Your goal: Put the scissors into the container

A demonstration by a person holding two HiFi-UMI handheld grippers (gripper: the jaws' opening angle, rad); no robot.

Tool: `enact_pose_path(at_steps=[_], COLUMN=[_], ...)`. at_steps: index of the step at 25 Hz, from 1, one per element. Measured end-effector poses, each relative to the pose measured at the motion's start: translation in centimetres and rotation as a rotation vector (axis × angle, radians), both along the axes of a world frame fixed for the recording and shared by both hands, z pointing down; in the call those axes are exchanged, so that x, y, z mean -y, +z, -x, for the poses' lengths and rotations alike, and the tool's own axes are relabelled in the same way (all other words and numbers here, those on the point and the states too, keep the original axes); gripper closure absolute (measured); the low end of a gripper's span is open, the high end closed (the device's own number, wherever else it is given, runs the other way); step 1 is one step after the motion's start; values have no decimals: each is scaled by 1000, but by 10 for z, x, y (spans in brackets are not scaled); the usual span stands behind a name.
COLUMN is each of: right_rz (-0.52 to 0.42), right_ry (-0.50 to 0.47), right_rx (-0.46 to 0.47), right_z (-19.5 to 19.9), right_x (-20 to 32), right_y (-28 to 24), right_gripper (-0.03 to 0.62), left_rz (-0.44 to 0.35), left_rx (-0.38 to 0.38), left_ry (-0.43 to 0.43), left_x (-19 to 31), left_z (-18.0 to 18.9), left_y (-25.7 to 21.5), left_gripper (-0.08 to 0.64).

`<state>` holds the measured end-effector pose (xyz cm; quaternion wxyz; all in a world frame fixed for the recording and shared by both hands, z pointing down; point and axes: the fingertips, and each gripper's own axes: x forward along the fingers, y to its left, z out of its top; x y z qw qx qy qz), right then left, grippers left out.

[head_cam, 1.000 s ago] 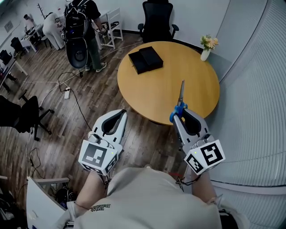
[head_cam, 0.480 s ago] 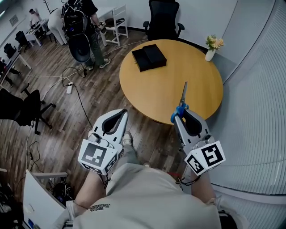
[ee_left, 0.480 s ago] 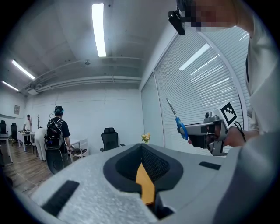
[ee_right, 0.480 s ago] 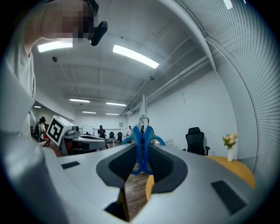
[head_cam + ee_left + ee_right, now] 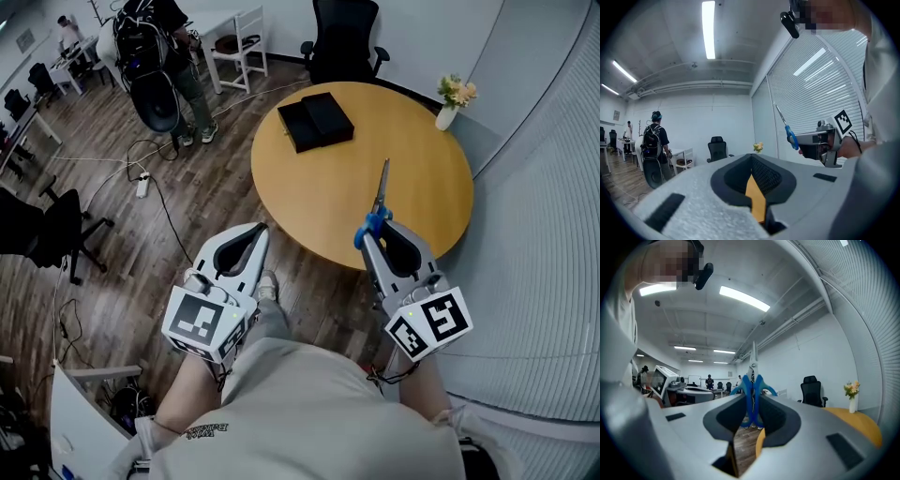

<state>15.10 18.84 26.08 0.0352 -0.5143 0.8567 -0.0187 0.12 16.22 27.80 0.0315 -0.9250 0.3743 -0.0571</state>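
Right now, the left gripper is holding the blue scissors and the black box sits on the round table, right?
Not quite: the right gripper holds the blue scissors, as the right gripper view shows. The left gripper is shut and empty. The black box is on the round table.

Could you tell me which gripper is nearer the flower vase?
Right. The right gripper, holding scissors, is across the table from the vase; the left gripper is farther left, over the floor.

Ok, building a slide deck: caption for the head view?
Right gripper grips blue-handled scissors, blades forward, toward the round table; left gripper shut, empty.
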Motion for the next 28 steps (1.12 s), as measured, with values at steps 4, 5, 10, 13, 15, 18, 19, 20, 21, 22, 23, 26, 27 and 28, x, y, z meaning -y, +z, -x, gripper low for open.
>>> enact_pose_path(at_steps=[4, 5, 10, 13, 15, 18, 19, 20, 21, 22, 23, 26, 27, 28], right_rz=[-19, -17, 25, 43, 48, 60, 64, 68, 71, 74, 76, 79, 82, 84], right_ry=[0, 4, 30, 40, 54, 77, 84, 91, 98, 105, 112, 136, 146, 156], right_rx=[4, 3, -5, -13, -13, -7, -6, -5, -4, -4, -4, -10, -12, -15], right_z=[11, 12, 19, 27, 30, 35, 38, 40, 43, 45, 48, 55, 57, 59], right_x=[27, 36, 86, 117, 138, 168, 178, 188, 197, 207, 217, 246, 256, 265], right_y=[-5, -5, 2, 2, 1, 2, 2, 3, 3, 2, 1, -1, -2, -2], right_gripper=[494, 494, 494, 494, 494, 494, 494, 494, 494, 494, 494, 494, 494, 494], left_rz=[16, 19, 38, 31, 30, 39, 43, 47, 50, 53, 54, 57, 58, 58], left_rx=[3, 2, -4, 0, 5, 6, 8, 10, 11, 12, 12, 10, 9, 8], left_ry=[12, 16, 41, 60, 69, 87, 96, 105, 113, 121, 128, 149, 156, 163], left_x=[33, 42, 95, 128, 152, 184, 194, 204, 214, 225, 236, 268, 278, 288], left_z=[7, 8, 16, 22, 26, 31, 33, 35, 37, 39, 41, 48, 50, 52], left_y=[11, 12, 13, 7, 5, 3, 4, 5, 6, 6, 6, 4, 4, 3], left_gripper=[538, 538, 538, 538, 538, 538, 538, 538, 538, 538, 538, 538, 538, 538])
